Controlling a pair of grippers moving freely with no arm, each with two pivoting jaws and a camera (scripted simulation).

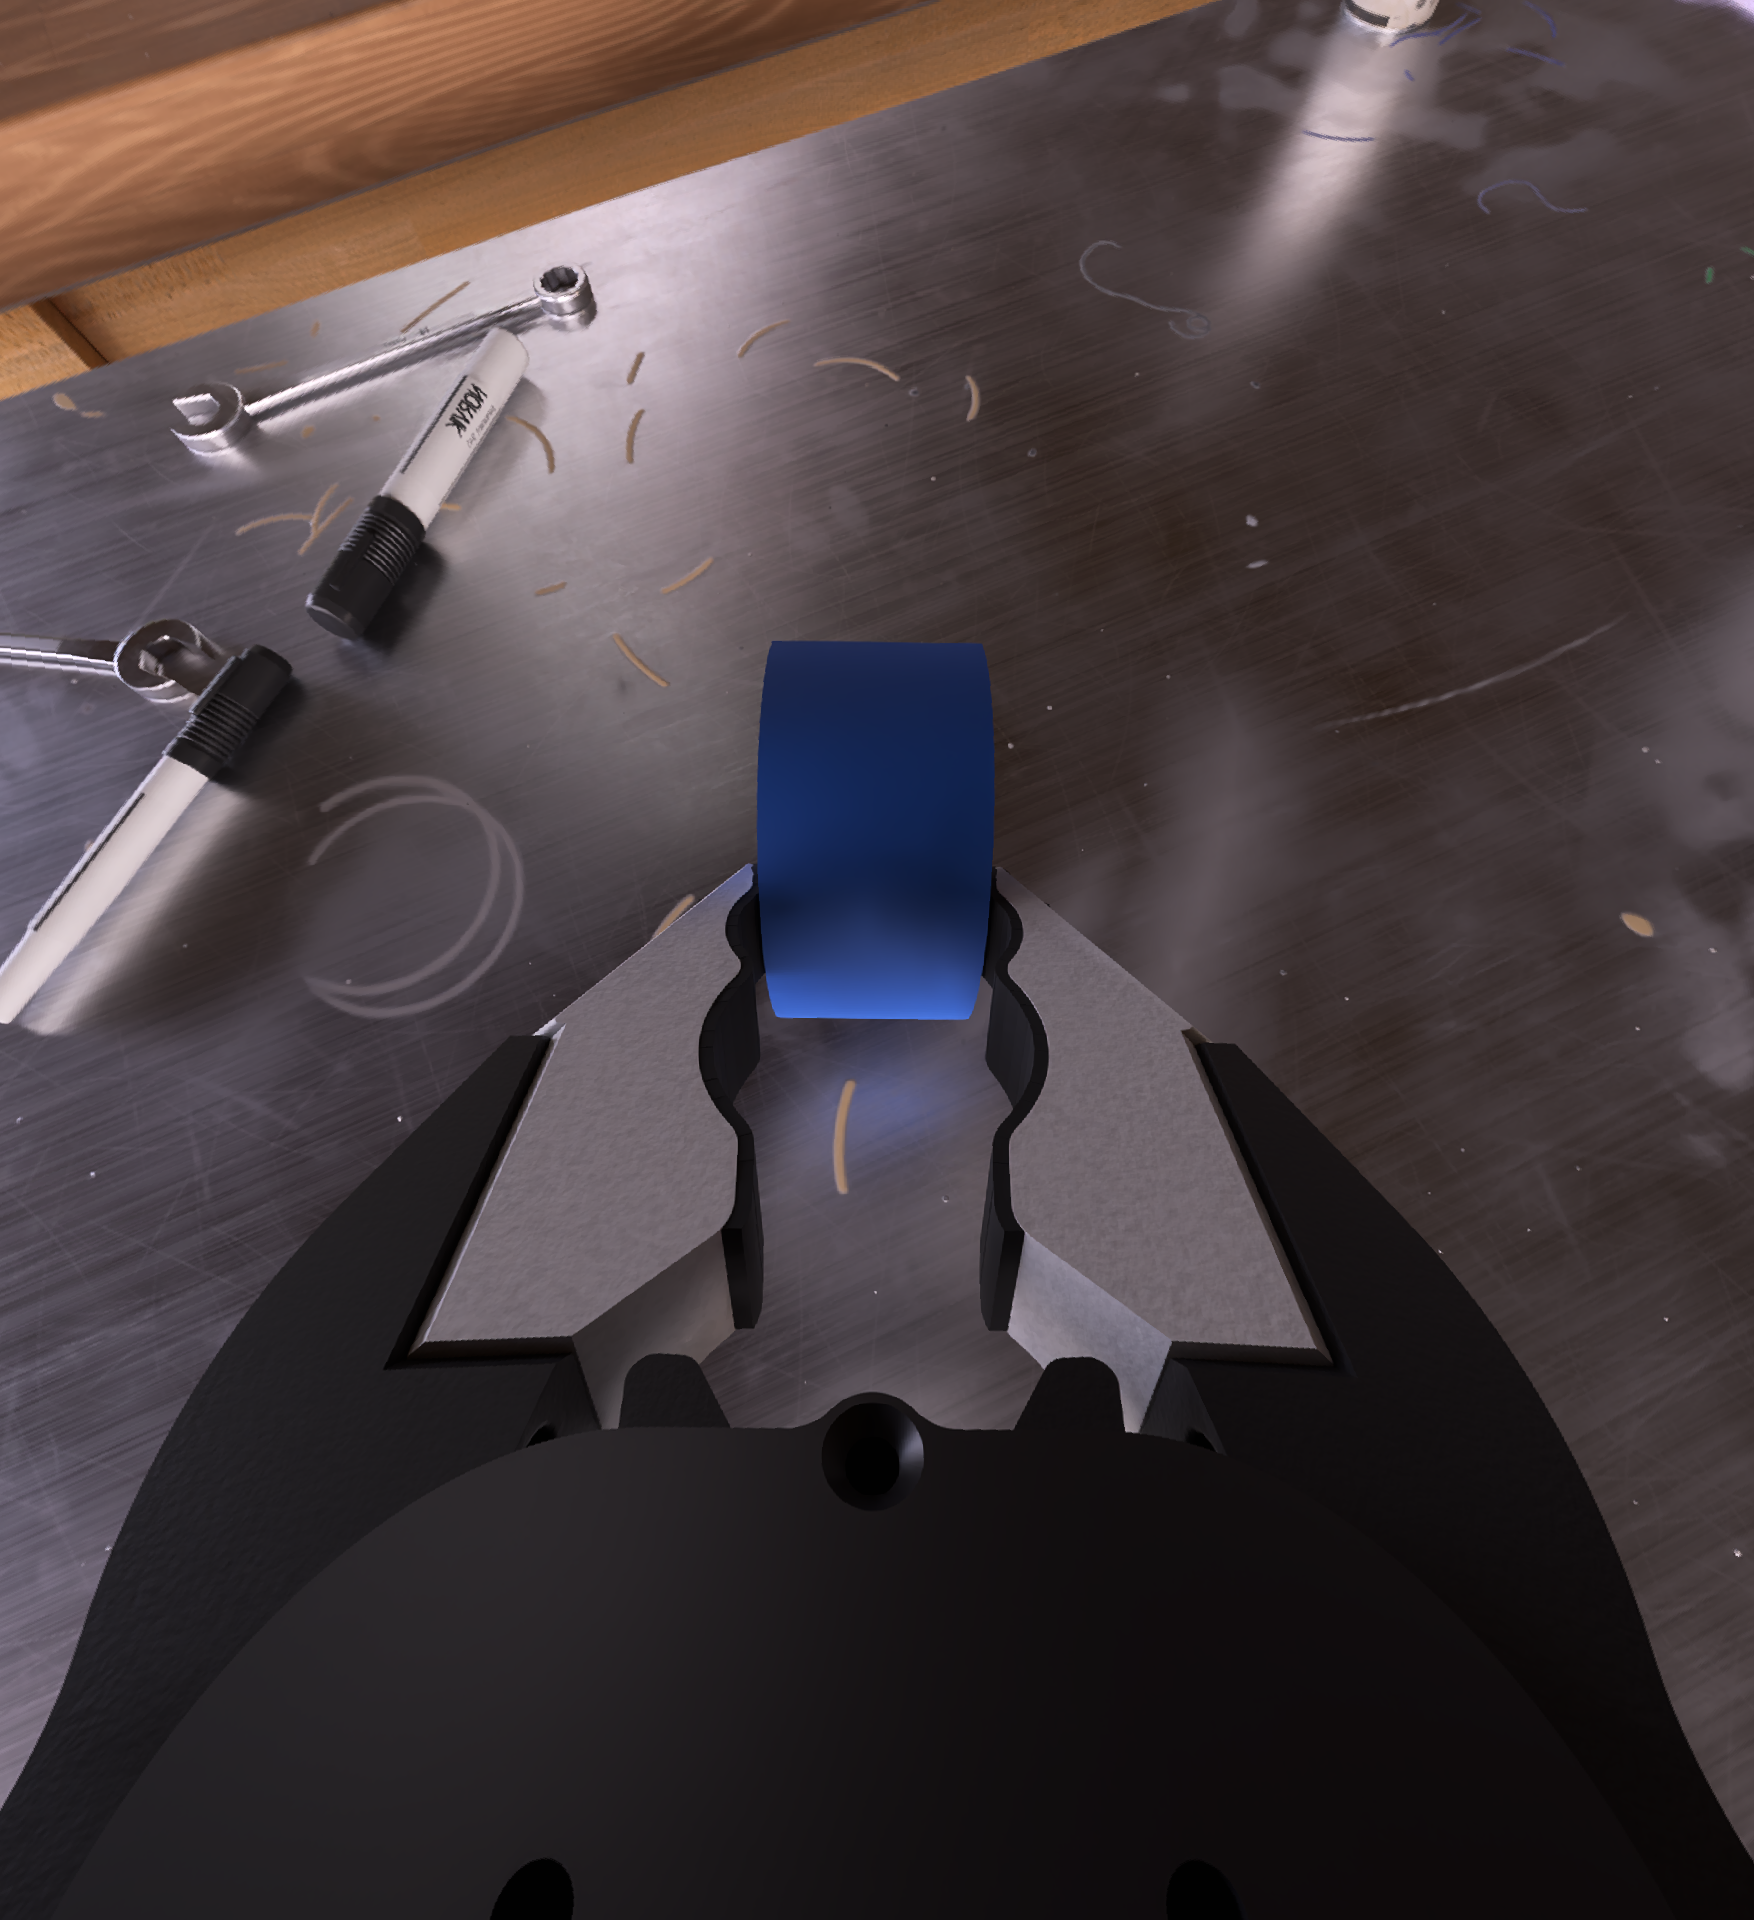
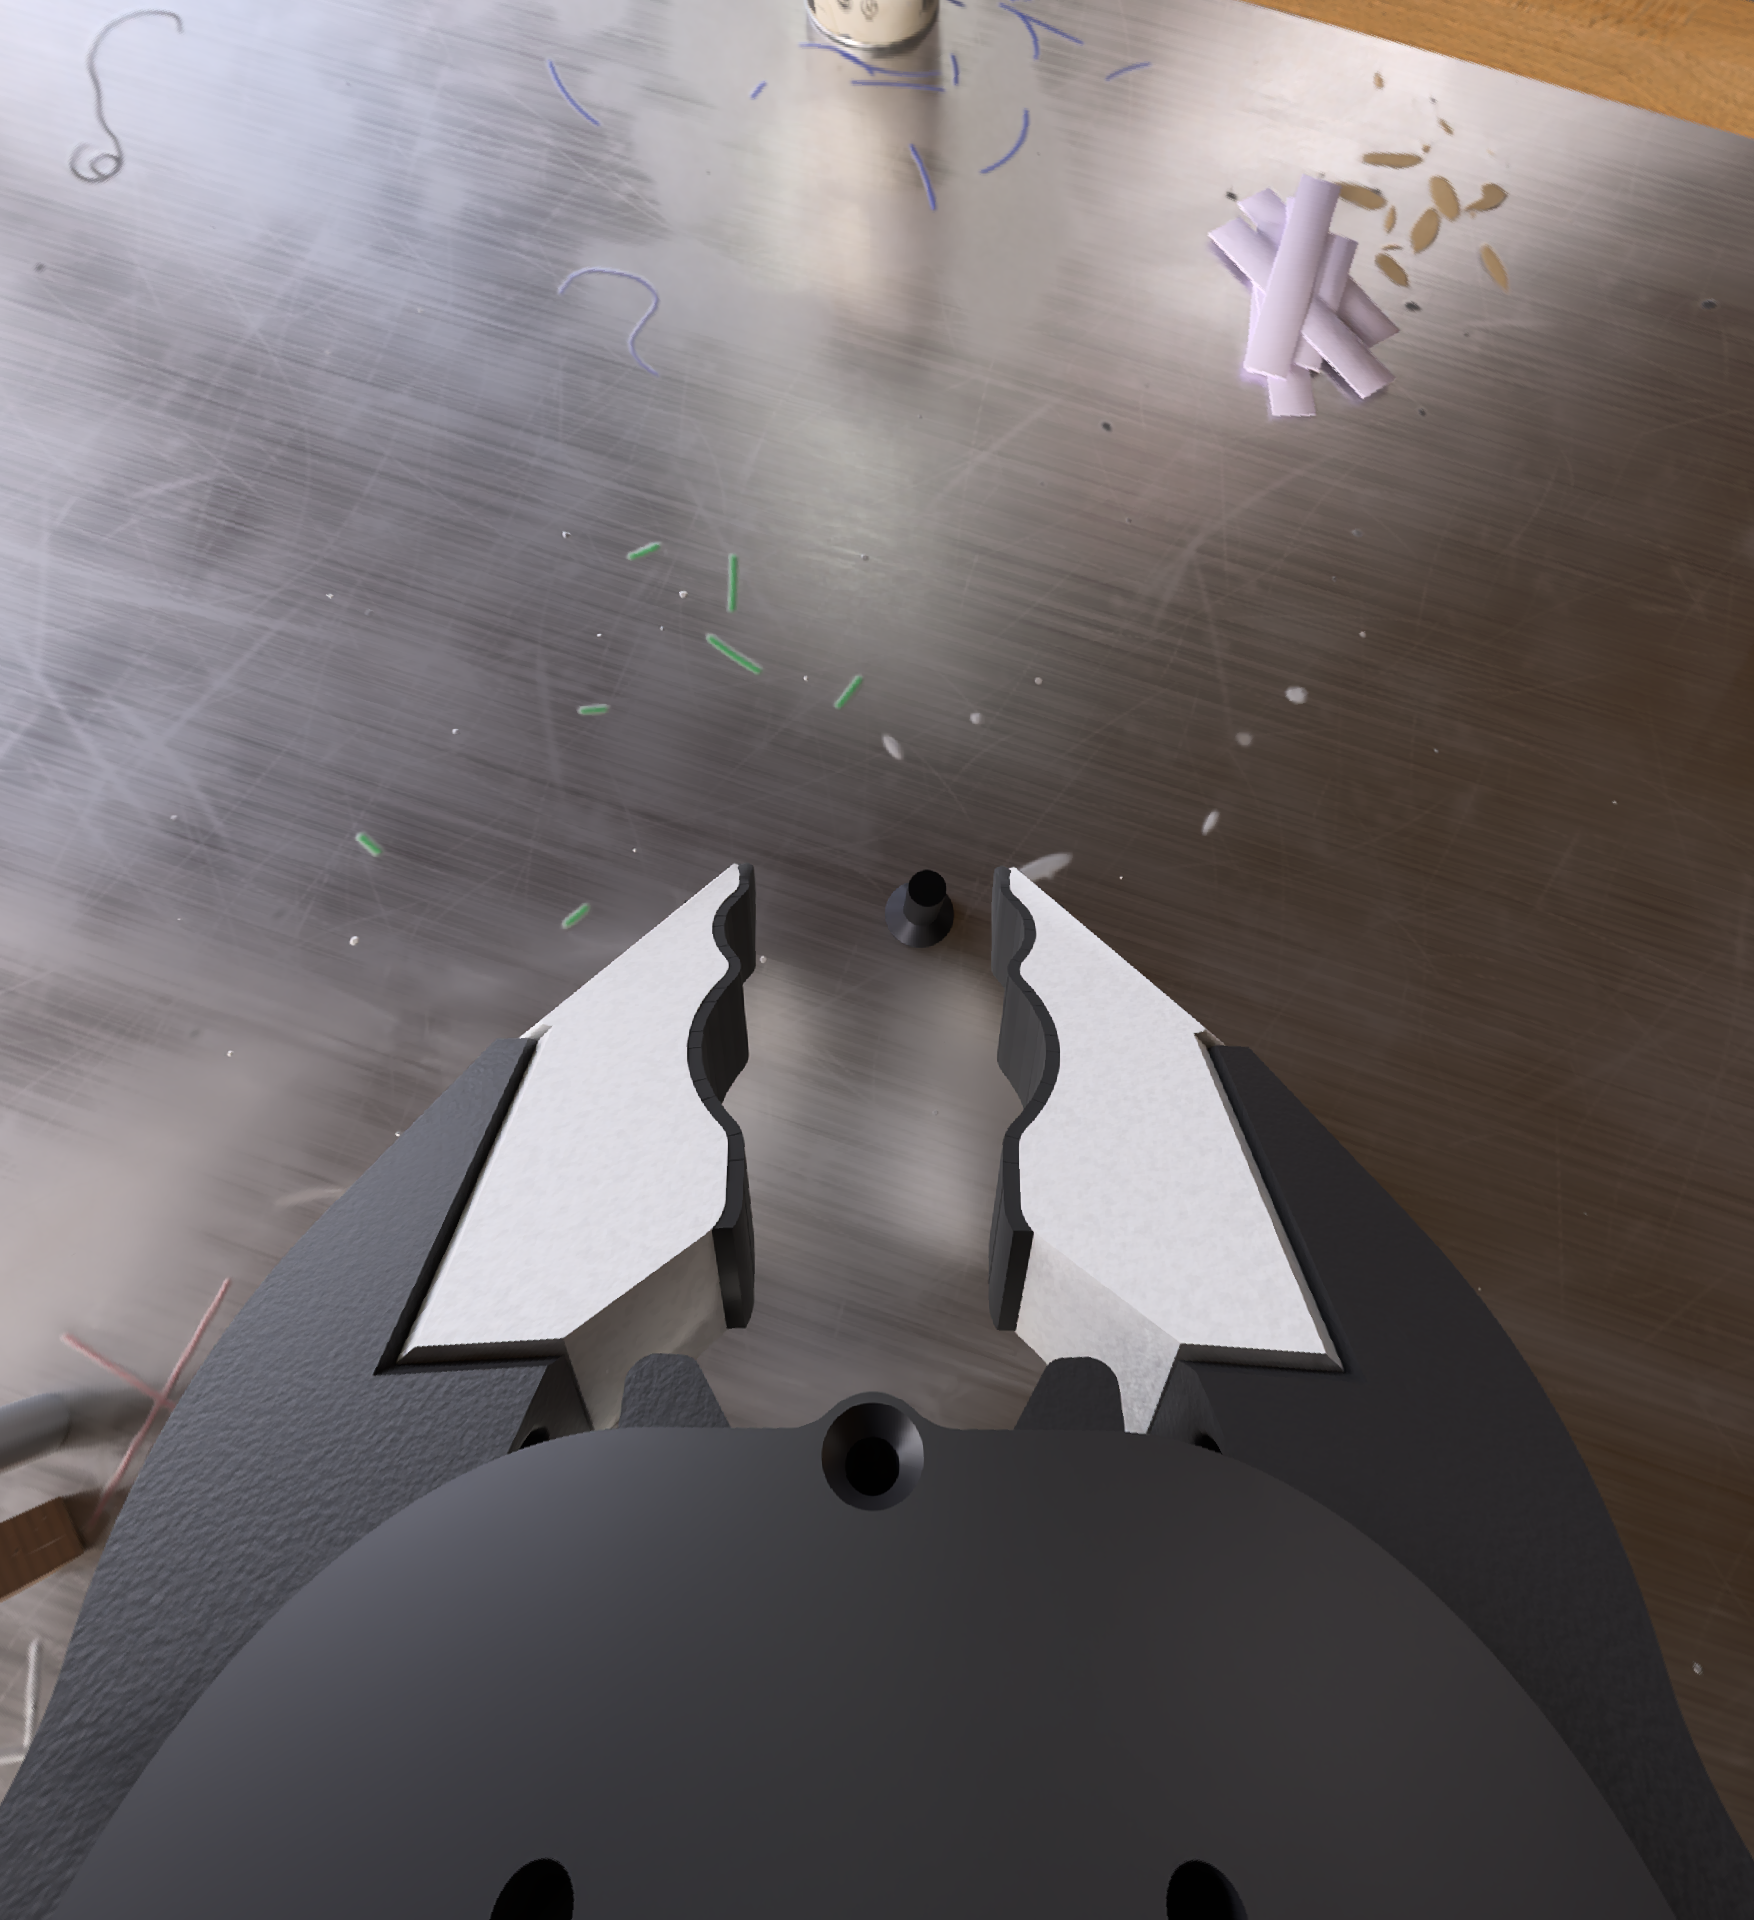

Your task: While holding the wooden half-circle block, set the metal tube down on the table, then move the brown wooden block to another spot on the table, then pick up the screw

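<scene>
My left gripper (image 1: 873, 904) is shut on a blue half-circle block (image 1: 873, 831), whose curved face sticks out past the fingertips above the metal table (image 1: 1268, 623). My right gripper (image 2: 873, 914) is open and empty. A small black screw (image 2: 920, 909) stands head-down on the table between its fingertips, nearer the right one. The grey metal tube (image 2: 0, 1439) lies on the table at the lower left of the right wrist view. The brown wooden block (image 2: 11, 1558) lies just below the tube. Neither touches a gripper.
Two wrenches (image 1: 385, 358) (image 1: 62, 655) and two markers (image 1: 426, 468) (image 1: 125, 831) lie at the left. A pile of pale purple strips (image 2: 1304, 301) lies far right, a metal can (image 2: 868, 21) at the back. The table's edge meets wood (image 1: 229, 156). Shavings and wire bits are scattered.
</scene>
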